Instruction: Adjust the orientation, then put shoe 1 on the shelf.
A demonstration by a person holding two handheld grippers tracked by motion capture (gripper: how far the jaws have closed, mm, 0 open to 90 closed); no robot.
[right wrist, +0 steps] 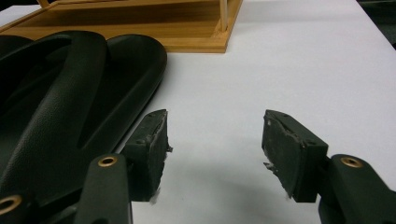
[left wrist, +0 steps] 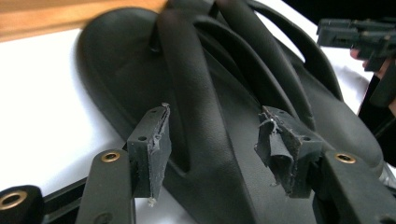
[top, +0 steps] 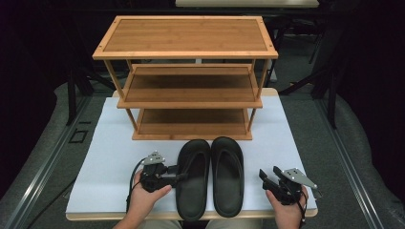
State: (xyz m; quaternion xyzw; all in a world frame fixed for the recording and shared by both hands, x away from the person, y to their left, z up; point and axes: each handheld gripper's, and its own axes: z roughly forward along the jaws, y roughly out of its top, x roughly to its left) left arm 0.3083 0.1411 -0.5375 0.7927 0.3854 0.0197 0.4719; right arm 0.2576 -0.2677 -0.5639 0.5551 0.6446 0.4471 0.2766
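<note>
place: lab / recording rig, not a home | evid: white table (top: 296, 143) w/ wood edge, alone in dark room, black drapes round it | metal frame legs (top: 71, 95) + floor rails (top: 348, 176) at table's L & R edges | props: bamboo shoe rack (top: 186, 76) at far edge, staged | 2nd table behind (top: 246, 3)

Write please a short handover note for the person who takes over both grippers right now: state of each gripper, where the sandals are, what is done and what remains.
Left gripper: jaws open, at the outer edge of the left sandal, straddling one strap; pads not pressing on it.
Right gripper: open, holding nothing, over the white tabletop to the right of the right sandal.
Sandals: both flat on the table, side by side, in front of the wooden rack.
Done: nothing is on the rack; its three shelves are bare.
Left: probably close on the left sandal, lift it to a shelf, then the right one.
</note>
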